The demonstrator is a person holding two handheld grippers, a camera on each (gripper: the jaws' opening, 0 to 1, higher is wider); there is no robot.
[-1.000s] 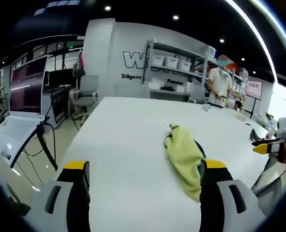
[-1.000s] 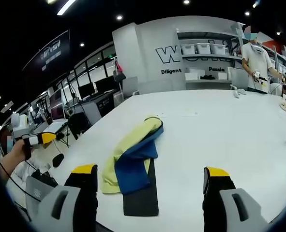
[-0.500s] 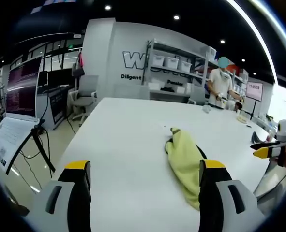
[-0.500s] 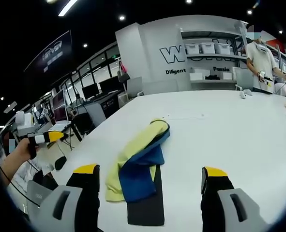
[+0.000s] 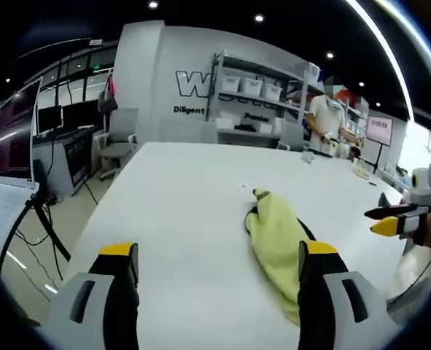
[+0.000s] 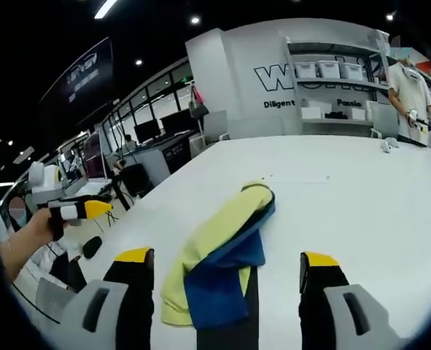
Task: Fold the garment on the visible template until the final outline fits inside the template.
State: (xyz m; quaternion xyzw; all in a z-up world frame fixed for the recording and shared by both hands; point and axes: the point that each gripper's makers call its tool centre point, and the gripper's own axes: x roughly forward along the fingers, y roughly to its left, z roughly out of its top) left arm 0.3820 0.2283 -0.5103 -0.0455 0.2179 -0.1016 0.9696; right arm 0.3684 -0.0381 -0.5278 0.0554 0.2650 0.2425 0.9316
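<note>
While both grippers gape, the garment [image 6: 222, 255] overhangs the template [image 6: 230, 332].

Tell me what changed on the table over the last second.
Nothing on the table visibly moved. The garment lies bunched over the dark template as before. Both cameras shifted slightly. The left gripper and right gripper stay open, clear of the cloth, holding nothing.

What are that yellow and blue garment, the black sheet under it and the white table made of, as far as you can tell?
The garment looks like soft, matte cloth: it lies in limp, rounded folds. The black template under it seems a thin, flat, dull sheet, perhaps felt or rubber; the look leaves it open. The table appears hard and smooth, maybe laminate, with a faint even sheen.
</note>
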